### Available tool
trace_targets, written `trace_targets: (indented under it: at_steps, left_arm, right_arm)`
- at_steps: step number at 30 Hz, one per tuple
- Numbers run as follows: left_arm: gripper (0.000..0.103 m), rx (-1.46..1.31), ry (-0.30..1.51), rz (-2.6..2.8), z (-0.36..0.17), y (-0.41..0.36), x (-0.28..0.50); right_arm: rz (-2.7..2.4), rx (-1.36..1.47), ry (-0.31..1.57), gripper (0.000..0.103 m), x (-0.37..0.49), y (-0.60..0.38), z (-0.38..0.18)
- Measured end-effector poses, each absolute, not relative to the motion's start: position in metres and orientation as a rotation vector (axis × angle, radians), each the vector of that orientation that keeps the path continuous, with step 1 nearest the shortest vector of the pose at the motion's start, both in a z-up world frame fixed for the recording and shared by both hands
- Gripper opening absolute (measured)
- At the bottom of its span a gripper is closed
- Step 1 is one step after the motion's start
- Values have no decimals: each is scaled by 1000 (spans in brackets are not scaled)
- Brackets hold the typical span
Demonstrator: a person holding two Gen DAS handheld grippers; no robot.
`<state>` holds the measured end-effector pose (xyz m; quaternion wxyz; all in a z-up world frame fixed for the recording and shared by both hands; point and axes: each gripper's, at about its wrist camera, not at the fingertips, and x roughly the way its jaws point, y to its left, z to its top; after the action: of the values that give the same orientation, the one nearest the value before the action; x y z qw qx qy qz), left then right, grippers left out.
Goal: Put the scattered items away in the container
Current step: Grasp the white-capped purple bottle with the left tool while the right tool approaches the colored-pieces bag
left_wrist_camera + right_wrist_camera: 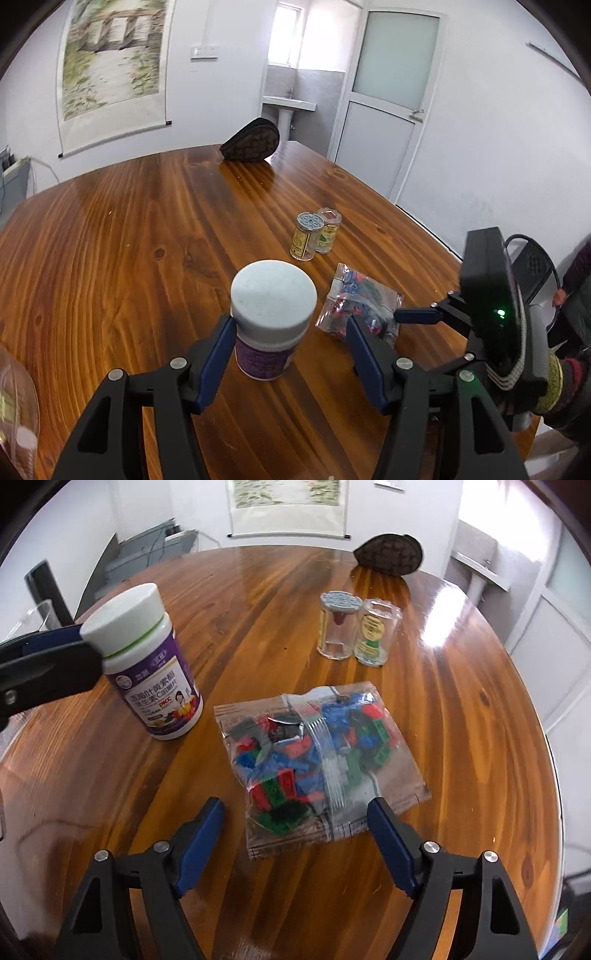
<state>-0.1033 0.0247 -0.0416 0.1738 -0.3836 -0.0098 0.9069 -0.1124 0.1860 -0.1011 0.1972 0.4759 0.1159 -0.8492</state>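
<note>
A white-capped purple supplement bottle (271, 317) stands on the wooden table (129, 236). My left gripper (290, 328) is open around it, the left pad touching its side, the right pad apart. The bottle also shows in the right wrist view (151, 664). A clear bag of coloured toy bricks (314, 757) lies just ahead of my open right gripper (295, 808); the bag also shows in the left wrist view (360, 302). Two small clear jars (356, 629) stand side by side farther back. A clear container edge (37, 614) shows at the far left.
A dark patterned pouch (251, 142) lies at the table's far edge. The table's right edge (550, 738) curves close to the bag. A person in dark clothes (576, 291) stands at the right. A clear plastic object (16, 406) sits at lower left.
</note>
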Motion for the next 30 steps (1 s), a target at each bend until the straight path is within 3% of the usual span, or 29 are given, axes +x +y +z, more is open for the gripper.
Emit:
trace_targets:
  at_steps: [2,6,8,12,30]
  left_arm:
    - [63,-1092,-26,2561,-43,25,-109]
    - [63,-1077,-58,2546,-44,22,-116]
    - [63,-1058,-66,2543,-43,20,-117]
    - [63,-1060,-55,2511,-44,19,-122]
    - [62,-1112,-33,2501,-59,29,-145]
  right_arm:
    - [-2402,1334,310,66,-111,189,-99]
    - [-2410,1337,277,64,-109,194,-92]
    - [-2418,1322,233,64,-107,197,-85]
    - [-2446,1294,179,77,-106,202,-71]
    - [-2406,1346,219,81,-146,193,-92]
